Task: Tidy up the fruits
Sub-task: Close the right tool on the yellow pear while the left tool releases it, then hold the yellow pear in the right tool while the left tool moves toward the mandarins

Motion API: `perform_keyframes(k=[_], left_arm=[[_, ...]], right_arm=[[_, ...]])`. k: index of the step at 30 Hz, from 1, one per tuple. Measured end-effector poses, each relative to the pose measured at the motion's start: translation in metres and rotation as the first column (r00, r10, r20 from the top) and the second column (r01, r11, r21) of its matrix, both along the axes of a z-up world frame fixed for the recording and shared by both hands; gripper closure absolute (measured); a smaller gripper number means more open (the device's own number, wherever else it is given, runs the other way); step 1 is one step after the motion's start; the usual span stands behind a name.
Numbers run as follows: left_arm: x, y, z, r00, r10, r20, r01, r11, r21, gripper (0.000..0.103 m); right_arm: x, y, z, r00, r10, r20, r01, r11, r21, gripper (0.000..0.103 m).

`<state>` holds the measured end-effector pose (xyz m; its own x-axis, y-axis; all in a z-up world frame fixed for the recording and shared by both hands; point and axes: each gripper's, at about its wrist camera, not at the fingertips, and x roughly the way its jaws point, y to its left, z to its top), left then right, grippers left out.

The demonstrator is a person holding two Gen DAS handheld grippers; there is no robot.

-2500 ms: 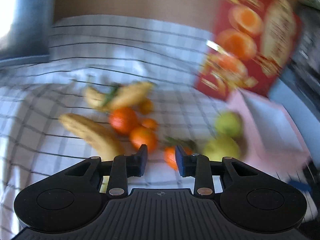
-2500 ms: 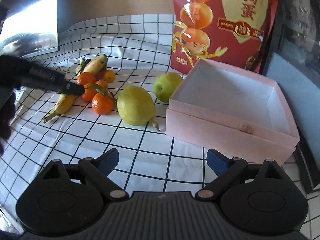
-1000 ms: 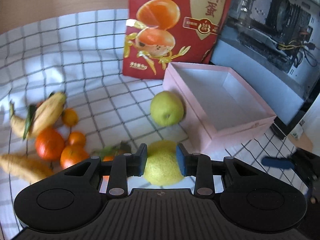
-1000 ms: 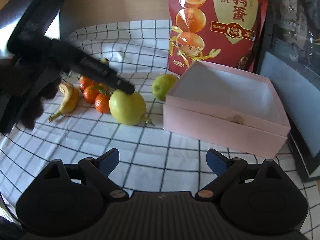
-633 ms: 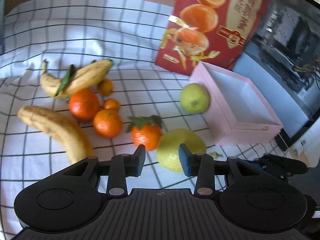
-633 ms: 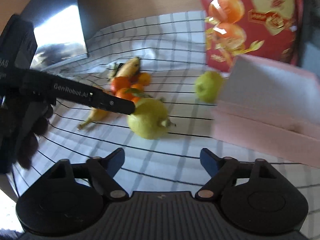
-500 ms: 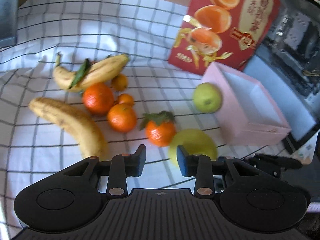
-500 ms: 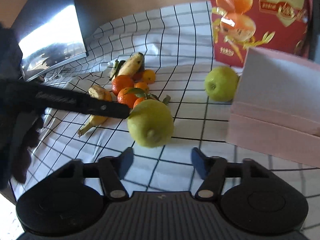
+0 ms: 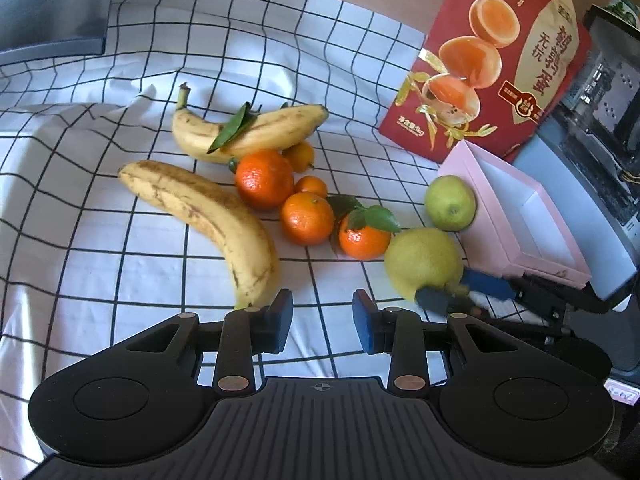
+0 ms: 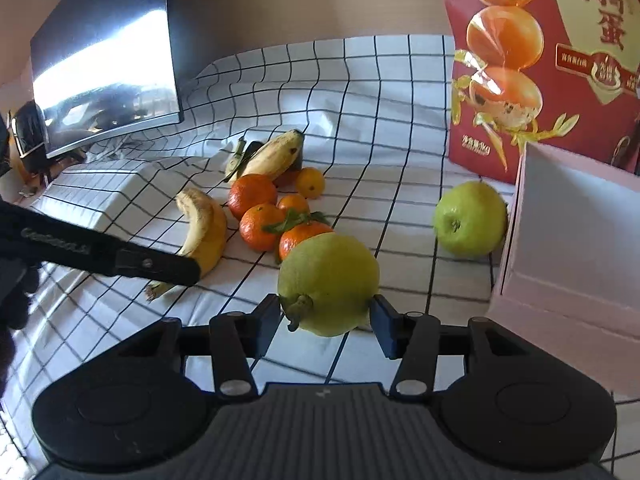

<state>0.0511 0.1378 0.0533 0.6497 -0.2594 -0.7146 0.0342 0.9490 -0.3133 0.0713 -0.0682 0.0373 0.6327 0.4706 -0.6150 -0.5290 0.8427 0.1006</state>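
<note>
The left gripper (image 9: 322, 326) hovers over the checked cloth (image 9: 120, 248), jaws apart and holding nothing, a spotted banana (image 9: 208, 216) just ahead to its left. The right gripper (image 10: 326, 326) has both pads against the yellow-green lemon (image 10: 328, 280); the pink box (image 10: 572, 232) stands to its right.

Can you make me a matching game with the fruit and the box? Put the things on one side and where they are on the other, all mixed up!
Things:
1. big yellow-green fruit
2. green apple
3. leaf
4. pink box

Places:
A. in front of the red bag
B. between the right gripper pads
C. on top of a banana
D. right beside the pink box

Pairs: 1-B, 2-D, 3-C, 4-A
</note>
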Motion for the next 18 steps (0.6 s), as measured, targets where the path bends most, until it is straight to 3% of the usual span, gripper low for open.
perform_keyframes(k=[6, 18], left_arm=[[-0.001, 0.002, -0.004, 1.000, -0.002, -0.014, 0.002, 1.000, -0.008, 0.066], [-0.003, 0.008, -0.003, 1.000, 0.018, -0.015, -0.018, 0.999, -0.039, 0.066]], right_arm=[[0.004, 0.002, 0.011, 0.991, -0.048, 0.124, 0.046, 0.999, 0.017, 0.053], [0.009, 0.004, 0.006, 0.987, -0.037, 0.155, 0.040, 0.999, -0.016, 0.053]])
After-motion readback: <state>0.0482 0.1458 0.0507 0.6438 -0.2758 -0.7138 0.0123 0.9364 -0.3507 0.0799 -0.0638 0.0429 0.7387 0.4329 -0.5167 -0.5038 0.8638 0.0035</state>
